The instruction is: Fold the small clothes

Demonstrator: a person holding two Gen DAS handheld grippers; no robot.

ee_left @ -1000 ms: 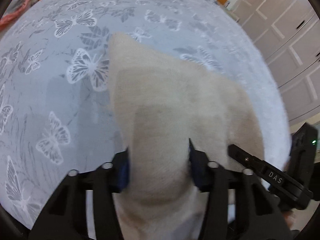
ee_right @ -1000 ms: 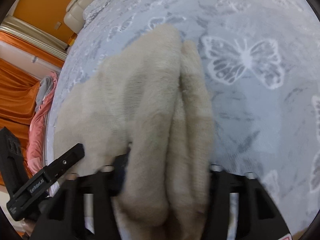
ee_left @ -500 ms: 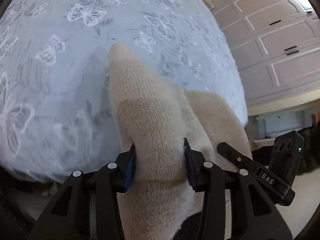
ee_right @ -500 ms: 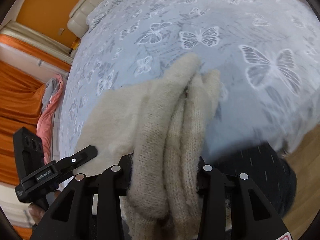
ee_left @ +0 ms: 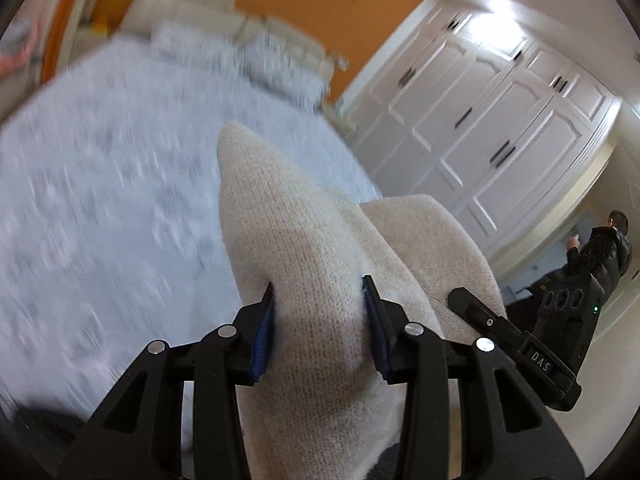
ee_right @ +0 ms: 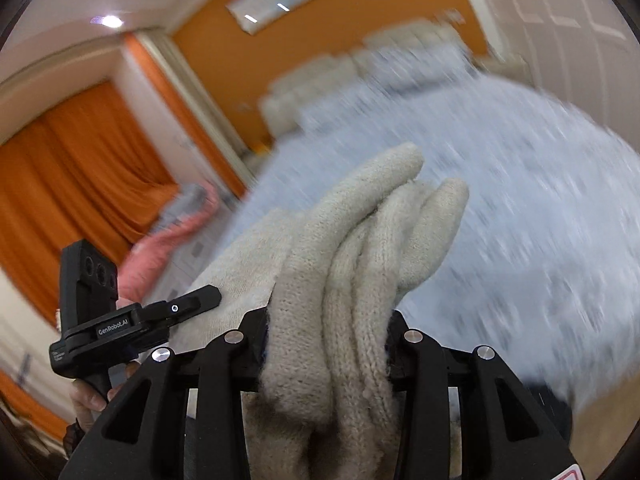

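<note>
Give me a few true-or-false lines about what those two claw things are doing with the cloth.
1. Both grippers pinch the same cream knit. True: left gripper, right gripper.
2. The knit lies flat on the bed. False: it is held up in the air.
3. The curtain is blue. False: orange.
4. The right gripper holds several bunched layers. True.
5. The wardrobe doors stand open. False: closed.

One cream knit garment (ee_left: 312, 264); two grippers, left gripper (ee_left: 320, 320) and right gripper (ee_right: 326, 344); one bed (ee_left: 100, 220); one bystander (ee_left: 604, 248) (far doorway).
</note>
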